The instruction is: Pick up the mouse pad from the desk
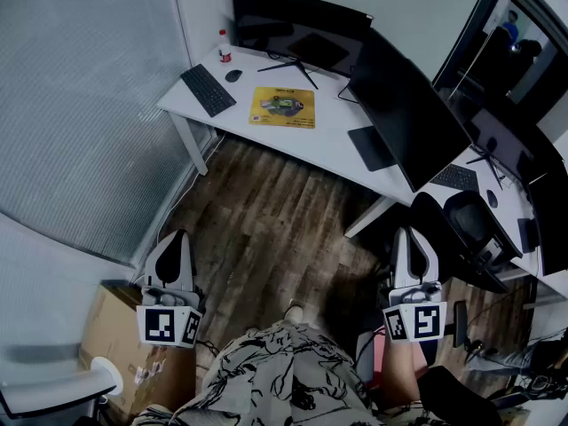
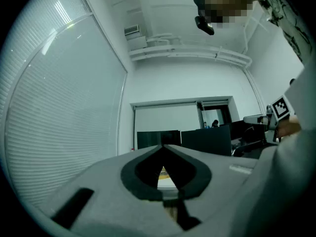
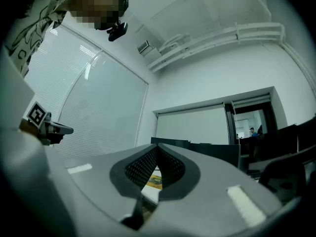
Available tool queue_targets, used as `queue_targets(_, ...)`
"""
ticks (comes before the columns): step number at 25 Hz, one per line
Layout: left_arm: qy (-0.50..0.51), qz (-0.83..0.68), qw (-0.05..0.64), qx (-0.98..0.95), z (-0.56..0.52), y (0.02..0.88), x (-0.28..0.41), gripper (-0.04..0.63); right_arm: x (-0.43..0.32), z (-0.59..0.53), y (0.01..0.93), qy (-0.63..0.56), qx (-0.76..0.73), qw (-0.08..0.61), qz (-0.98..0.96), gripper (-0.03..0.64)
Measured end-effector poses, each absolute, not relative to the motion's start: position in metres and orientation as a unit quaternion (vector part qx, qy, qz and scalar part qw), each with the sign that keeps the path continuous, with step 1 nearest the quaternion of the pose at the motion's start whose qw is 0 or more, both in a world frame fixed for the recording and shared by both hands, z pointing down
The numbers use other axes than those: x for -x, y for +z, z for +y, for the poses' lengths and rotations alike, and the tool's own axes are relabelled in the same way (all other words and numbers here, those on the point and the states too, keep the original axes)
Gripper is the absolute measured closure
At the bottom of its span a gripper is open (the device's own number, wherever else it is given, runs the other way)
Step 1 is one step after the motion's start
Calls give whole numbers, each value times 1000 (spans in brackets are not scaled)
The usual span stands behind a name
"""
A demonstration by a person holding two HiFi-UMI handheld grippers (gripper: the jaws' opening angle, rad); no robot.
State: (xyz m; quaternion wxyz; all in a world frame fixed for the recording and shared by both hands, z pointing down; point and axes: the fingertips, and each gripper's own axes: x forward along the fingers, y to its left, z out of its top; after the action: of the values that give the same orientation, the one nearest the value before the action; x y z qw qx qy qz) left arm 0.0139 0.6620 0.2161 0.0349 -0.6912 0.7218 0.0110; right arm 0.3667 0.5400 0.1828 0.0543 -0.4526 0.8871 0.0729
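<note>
Both grippers were shut tight and empty. The left gripper [image 1: 177, 236] and right gripper [image 1: 405, 234] hung low by our body, jaws together, pointing roughly level toward the tabletop [image 1: 330, 140]. The mouse pad [image 1: 282, 106], the yellow printed one, lay flat on the tabletop, well apart from both grippers, with open floor [image 1: 266, 211] between. As we judged it, none of the pick had started.

Risks we flagged:

1. **Wrong target.** A dark pad [image 1: 373, 147] lay further right by the monitor [image 1: 404, 105] and could also pass for a mouse pad. We took yellow as the target, but not with certainty.
2. **Pushing instead of gripping.** The pad looked thin and flat, so jaws arriving shut would just push it; they needed to open before contact. Even open, a jaw would likely fail to get under the edge. It would then skid the pad toward the keyboard [image 1: 208, 90] or mouse [image 1: 233, 75], both near its left side. Dragging it to the near tabletop edge looked the safer way in, but an overshoot would drop it on the floor.
3. **Weak pinch.** A grip at one corner would let it flop and slip out.
4. **Snag.** The chair [image 1: 470, 224] stood near the right gripper's path, so a snag there was possible.
</note>
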Motion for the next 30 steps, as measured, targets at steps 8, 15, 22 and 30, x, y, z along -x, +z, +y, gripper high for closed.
queue_targets(8,12,727,31,686,665,215,-11,589,-362,542,184,59,443,55,893,611)
queue_targets(15,16,720,42,693,666,213,-18,589,-359,547,183,51,426,80,900,611)
queue_targets(22,19,737,36,675,669,214,-13,589,-359,547,188,46,432,81,897,607)
queue_targets(30,8,743,44,668,670,215,-14,487,-363,543,189,36,437,87,894,551)
